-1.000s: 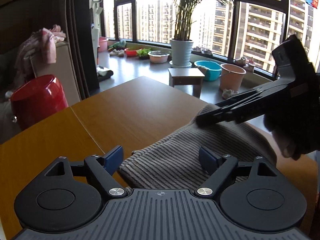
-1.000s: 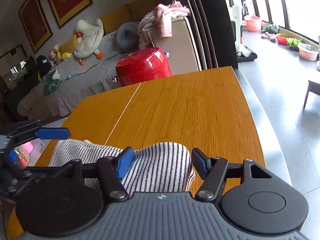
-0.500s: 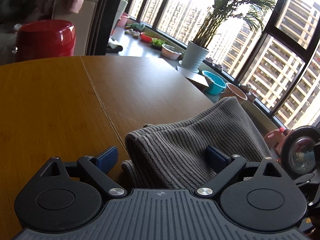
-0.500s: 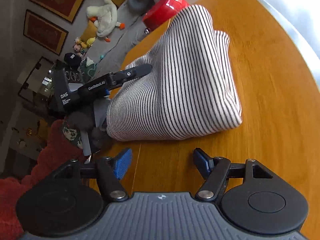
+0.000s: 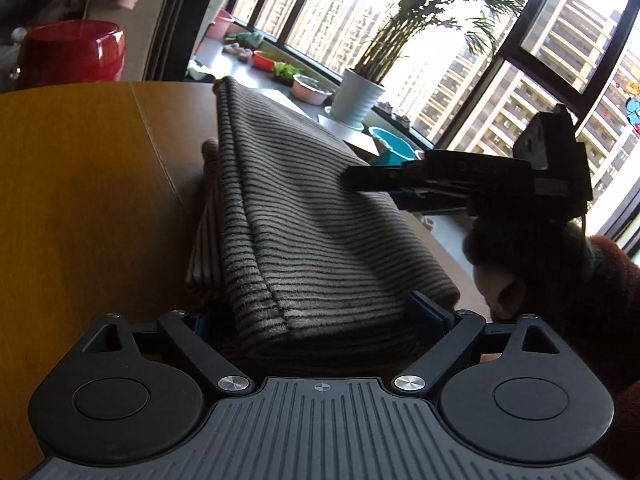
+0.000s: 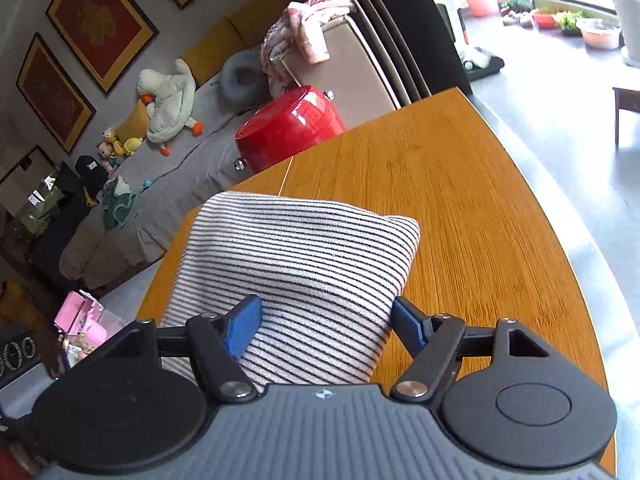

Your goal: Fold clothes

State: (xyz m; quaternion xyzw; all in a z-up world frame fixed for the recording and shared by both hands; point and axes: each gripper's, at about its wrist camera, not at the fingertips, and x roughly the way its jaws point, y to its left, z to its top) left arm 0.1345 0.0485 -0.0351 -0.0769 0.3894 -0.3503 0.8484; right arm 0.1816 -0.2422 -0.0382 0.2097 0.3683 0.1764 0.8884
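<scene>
Striped folded garment [image 5: 320, 240] lay on wooden table [image 5: 80, 208], left gripper [image 5: 320, 320] and right gripper [image 6: 326, 322] both spread wide, straddling its edges.

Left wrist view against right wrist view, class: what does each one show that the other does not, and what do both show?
Only the left wrist view shows the right gripper from outside, over the striped garment, and the tall potted plant. Only the right wrist view shows the duck plush and framed pictures. Both show the garment between open fingers, the wooden table and the red pot.
</scene>
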